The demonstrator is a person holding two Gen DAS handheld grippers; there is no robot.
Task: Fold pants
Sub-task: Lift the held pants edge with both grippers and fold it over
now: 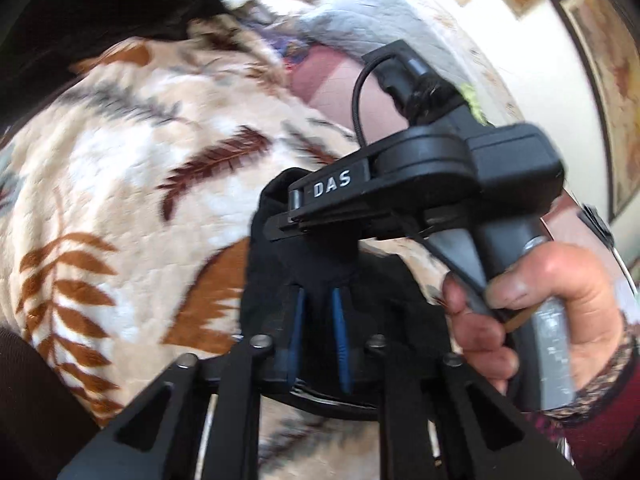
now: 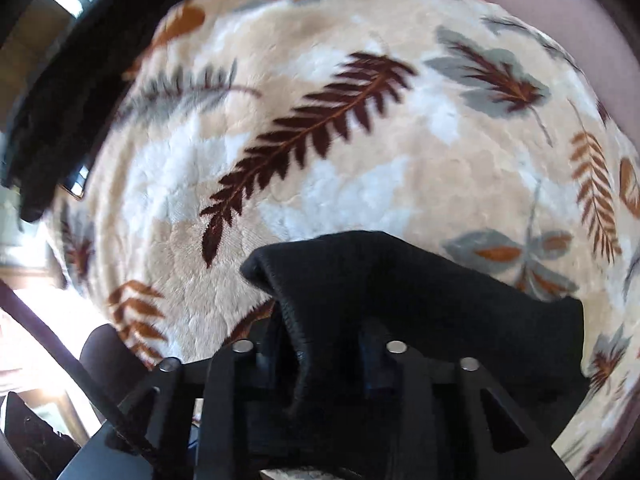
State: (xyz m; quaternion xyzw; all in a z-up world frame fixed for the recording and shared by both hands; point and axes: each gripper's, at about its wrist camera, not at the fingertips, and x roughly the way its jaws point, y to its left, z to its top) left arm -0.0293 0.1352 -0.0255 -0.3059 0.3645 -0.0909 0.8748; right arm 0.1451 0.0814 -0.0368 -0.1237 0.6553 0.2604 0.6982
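The black pants hang bunched between both grippers above a leaf-patterned blanket. My left gripper is shut on the black cloth, its blue pads pressed close together. My right gripper shows in the left wrist view just beyond it, held in a bare hand, its jaws shut on the same cloth edge. In the right wrist view the black pants drape over my right gripper and hide its fingertips. More black fabric stretches off at the upper left.
The beige blanket with brown and grey leaves covers the bed. A pink sheet and a grey quilt lie at the far side. A wall with framed pictures stands at the right.
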